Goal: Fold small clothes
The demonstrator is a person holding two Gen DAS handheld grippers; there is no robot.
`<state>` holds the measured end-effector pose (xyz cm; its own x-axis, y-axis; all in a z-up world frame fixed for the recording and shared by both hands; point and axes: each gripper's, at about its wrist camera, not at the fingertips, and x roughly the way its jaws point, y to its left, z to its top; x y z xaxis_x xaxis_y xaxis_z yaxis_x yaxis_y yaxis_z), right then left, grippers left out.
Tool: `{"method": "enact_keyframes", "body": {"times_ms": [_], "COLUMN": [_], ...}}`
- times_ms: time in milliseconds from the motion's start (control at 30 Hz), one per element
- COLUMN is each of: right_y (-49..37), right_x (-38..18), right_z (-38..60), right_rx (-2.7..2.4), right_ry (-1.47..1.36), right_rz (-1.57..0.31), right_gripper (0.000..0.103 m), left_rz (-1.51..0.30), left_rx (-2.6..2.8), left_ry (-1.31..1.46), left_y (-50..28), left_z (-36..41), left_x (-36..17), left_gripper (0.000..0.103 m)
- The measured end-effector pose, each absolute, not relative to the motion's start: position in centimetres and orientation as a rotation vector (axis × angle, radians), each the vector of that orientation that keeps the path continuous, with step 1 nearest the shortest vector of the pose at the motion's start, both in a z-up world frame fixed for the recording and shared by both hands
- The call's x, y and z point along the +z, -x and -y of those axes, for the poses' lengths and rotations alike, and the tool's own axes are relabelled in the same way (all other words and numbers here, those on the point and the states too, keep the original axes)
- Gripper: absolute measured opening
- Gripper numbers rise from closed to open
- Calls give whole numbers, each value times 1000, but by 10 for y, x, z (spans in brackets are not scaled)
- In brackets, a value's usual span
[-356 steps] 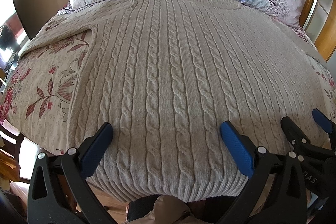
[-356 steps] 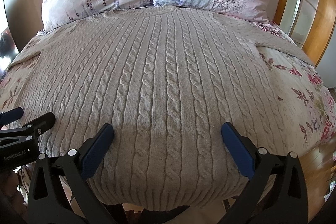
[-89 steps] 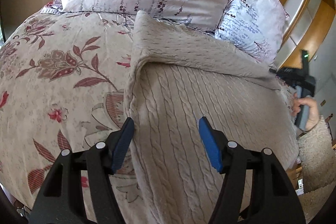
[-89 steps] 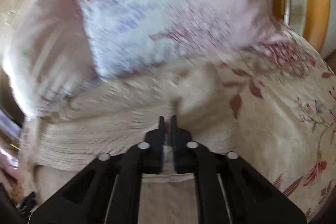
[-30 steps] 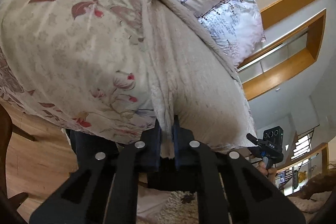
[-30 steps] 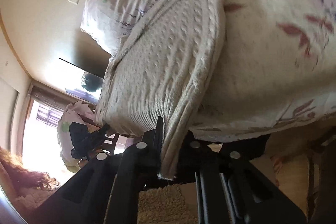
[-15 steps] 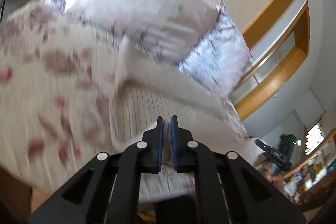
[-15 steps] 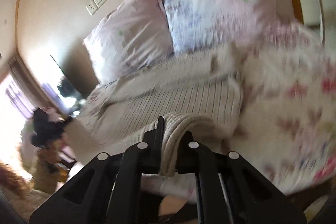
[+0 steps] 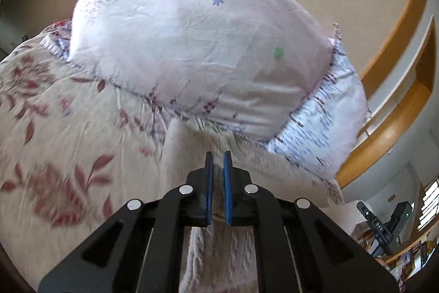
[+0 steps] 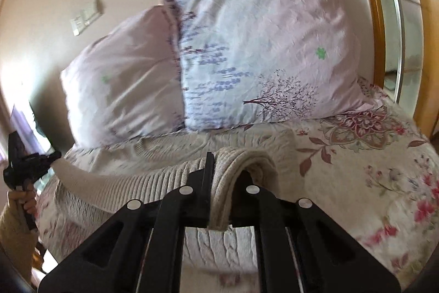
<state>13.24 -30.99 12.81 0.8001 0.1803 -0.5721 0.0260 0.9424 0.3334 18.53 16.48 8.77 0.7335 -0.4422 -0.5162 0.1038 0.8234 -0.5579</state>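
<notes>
A beige cable-knit sweater lies on the floral bed, sleeves folded in. My left gripper is shut on the sweater's hem and holds it up near the pillows. My right gripper is shut on the ribbed hem, which drapes over its right finger. The lifted hem stretches between the two grippers above the sweater's upper part. The left gripper also shows at the left edge of the right wrist view, and the right gripper at the lower right of the left wrist view.
Two pale floral pillows stand against the wall just ahead of the grippers. The floral bedspread extends left and right. A wooden frame runs along the right.
Both grippers have carried the sweater's hem from the foot of the bed up and forward toward the pillows, doubling the sweater over itself. Both stay shut on the hem.
</notes>
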Motion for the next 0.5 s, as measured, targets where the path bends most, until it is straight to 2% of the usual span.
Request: {"method": "enact_keyframes", "body": {"times_ms": [400,500], "right_y": [-245,-258], "right_x": [41,38], "right_z": [351,358], "right_rx": [9,17], "right_ry": [-686,-763], "right_rz": [-907,-914], "right_gripper": [8,13], "left_rz": [-851,-868], "left_rx": [-250,-251], "left_ry": [587,606], "left_y": [-289,-300], "left_z": [-145,-143], "left_x": [29,22], "left_gripper": [7,8]}}
